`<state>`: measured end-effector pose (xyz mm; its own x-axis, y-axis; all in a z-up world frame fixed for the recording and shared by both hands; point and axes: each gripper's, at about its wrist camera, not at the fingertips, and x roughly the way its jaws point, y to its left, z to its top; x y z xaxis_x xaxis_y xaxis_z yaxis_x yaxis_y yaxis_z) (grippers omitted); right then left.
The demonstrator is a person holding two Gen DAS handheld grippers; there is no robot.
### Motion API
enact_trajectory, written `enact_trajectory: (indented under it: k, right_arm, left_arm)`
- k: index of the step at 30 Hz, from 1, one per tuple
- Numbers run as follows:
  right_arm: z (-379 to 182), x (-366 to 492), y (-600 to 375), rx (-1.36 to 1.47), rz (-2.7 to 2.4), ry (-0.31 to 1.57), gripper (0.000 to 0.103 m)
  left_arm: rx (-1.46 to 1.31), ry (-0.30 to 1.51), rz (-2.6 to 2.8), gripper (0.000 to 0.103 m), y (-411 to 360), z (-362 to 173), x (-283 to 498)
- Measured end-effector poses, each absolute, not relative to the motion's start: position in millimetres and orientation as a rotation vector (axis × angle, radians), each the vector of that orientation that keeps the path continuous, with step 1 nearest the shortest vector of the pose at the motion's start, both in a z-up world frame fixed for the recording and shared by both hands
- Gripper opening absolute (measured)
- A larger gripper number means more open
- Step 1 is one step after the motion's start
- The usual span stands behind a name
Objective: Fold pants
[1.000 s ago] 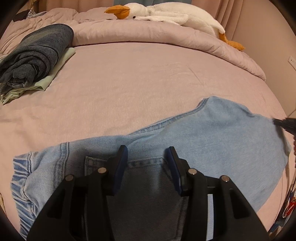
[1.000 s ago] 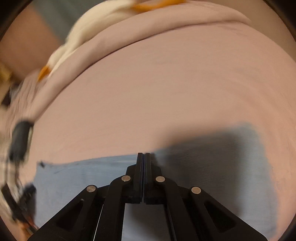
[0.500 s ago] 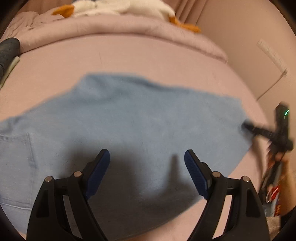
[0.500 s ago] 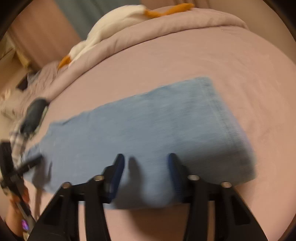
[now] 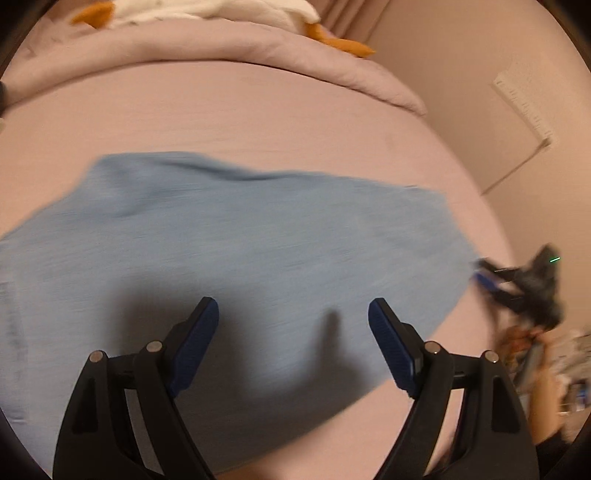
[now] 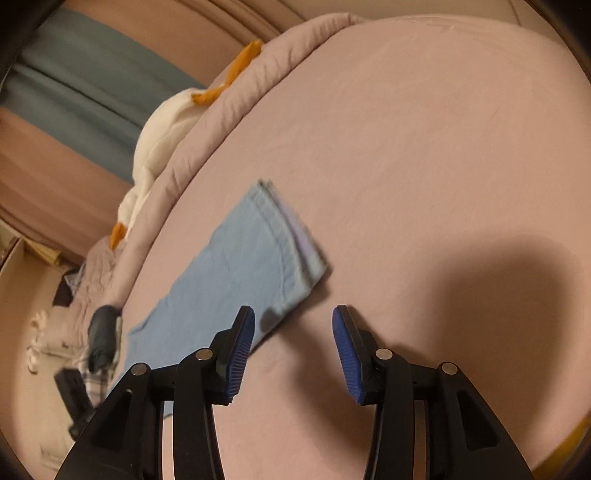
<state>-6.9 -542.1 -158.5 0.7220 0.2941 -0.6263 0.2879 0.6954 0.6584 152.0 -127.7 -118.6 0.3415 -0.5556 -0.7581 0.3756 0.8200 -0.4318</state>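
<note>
Light blue denim pants (image 5: 229, 251) lie flat on the pink bed sheet (image 5: 258, 110), legs laid together. In the right wrist view the pants (image 6: 236, 266) stretch from the hem end near the middle toward the lower left. My left gripper (image 5: 293, 321) is open and empty, hovering over the pants. My right gripper (image 6: 293, 332) is open and empty, above the sheet just off the hem end; it also shows blurred at the right of the left wrist view (image 5: 517, 280).
A white plush goose (image 5: 221, 11) lies on the rolled pink duvet (image 5: 258, 48) at the head of the bed. In the right wrist view a dark folded garment (image 6: 101, 332) sits on the bed's far side. The wall (image 5: 480, 92) is close on the right.
Both grippers have opened and let go of the pants. The left has shifted along the legs away from the waist. The right has lifted back off the hem end.
</note>
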Motion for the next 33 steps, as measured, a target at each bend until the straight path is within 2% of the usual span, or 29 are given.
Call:
enact_trajectory:
  k: [6,7,8,10,14,17,19,23,28,33]
  right_arm:
    - [-159,23,-531,0.785,-0.004,0.695,0.044]
    - [-157,23,-530,0.759,-0.012,0.688,0.039]
    - [-154,23,-529,0.731,-0.019,0.689,0.019]
    - [-149,28,-529,0.711,-0.020,0.701,0.017]
    - [-126,26,-525,0.636,-0.010,0.670,0.016]
    - [-166,35,-535,0.757,-0.068,0.791,0.014]
    - [-175,27,-543,0.863,-0.050,0.717,0.013]
    - [-174,25,-534,0.836,-0.093,0.676,0.013]
    - [-168,33,-537,0.858,-0.103,0.739,0.013]
    - [-149,33,-525,0.721,-0.133,0.764,0.015]
  left_arm:
    - [-0.408,1.146,-0.717,0.084,-168,-131,172]
    - [-0.400,1.155,-0.708,0.084,-174,-132,174]
    - [-0.378,1.162,-0.691,0.084,-180,-134,176]
    - [-0.355,1.162,-0.678,0.084,-183,-132,175]
    - [-0.354,1.171,-0.664,0.084,-187,-136,178]
    - [-0.341,1.163,-0.672,0.084,-184,-136,175]
    - [-0.331,1.164,-0.679,0.084,-183,-136,175]
    - [-0.341,1.161,-0.677,0.085,-184,-137,178]
    - [-0.348,1.168,-0.656,0.085,-189,-134,178]
    - [-0.390,1.161,-0.728,0.085,-204,-124,170]
